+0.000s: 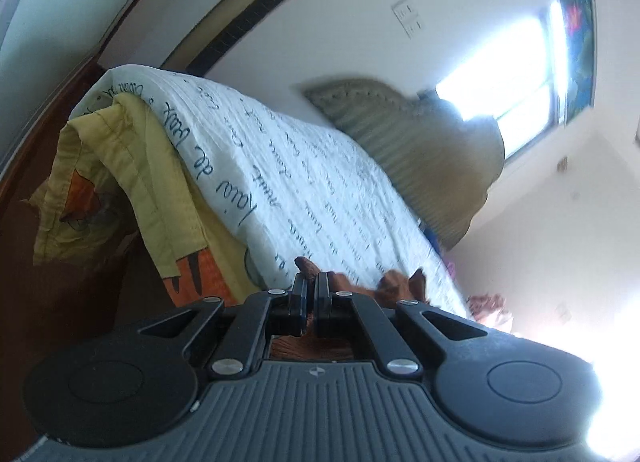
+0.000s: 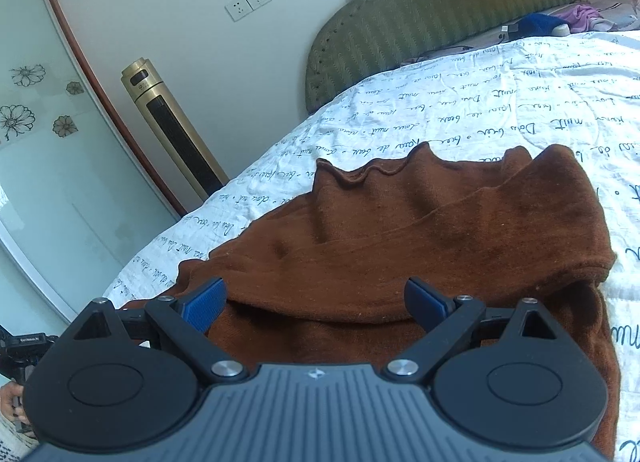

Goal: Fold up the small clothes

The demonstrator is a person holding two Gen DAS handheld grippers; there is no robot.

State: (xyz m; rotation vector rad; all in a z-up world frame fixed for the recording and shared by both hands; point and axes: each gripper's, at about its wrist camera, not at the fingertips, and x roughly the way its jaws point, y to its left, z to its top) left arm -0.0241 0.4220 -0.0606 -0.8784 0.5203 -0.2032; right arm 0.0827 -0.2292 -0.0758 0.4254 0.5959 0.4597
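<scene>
Rust-brown garment (image 2: 420,230), plain, no print. Bedspread (image 2: 500,102) white with dark cursive handwriting all over. Under it a yellow sheet (image 1: 132,166) with an orange patch, black stripes on the orange. Headboard (image 2: 440,10) olive green, fine vertical ribbing. Fan tower (image 2: 172,130) gold with black panel. Wardrobe door (image 2: 48,142) frosted pale green, flower outlines, reddish-brown frame. Right gripper (image 2: 316,298) black, blue pads; left gripper (image 1: 311,294) all black. Wall sockets (image 2: 246,2) white.

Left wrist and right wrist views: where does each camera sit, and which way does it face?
Left wrist: behind the left gripper, shut on brown garment, looking along the bed toward the headboard.
Right wrist: behind the open right gripper, over the garment, facing the headboard; a hand shows.
Shared: garment, bed, headboard.
</scene>
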